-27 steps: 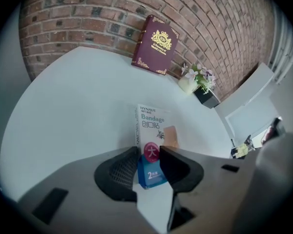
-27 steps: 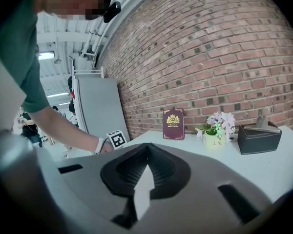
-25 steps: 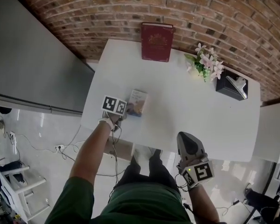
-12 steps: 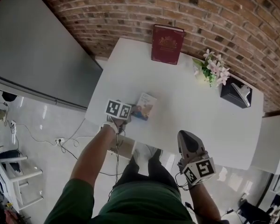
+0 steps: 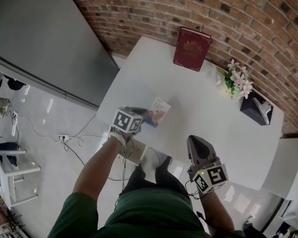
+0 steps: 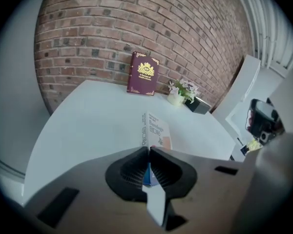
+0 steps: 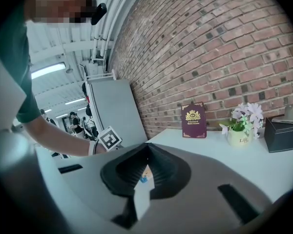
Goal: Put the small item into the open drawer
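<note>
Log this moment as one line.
left hand-held gripper: jaws just closing, shut on box | right hand-held gripper: shut, empty

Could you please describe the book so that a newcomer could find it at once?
On the white table, look along the far edge that meets the brick wall. The book stands upright there against the bricks, left of the flowers; it alone is dark red with a gold crest.
</note>
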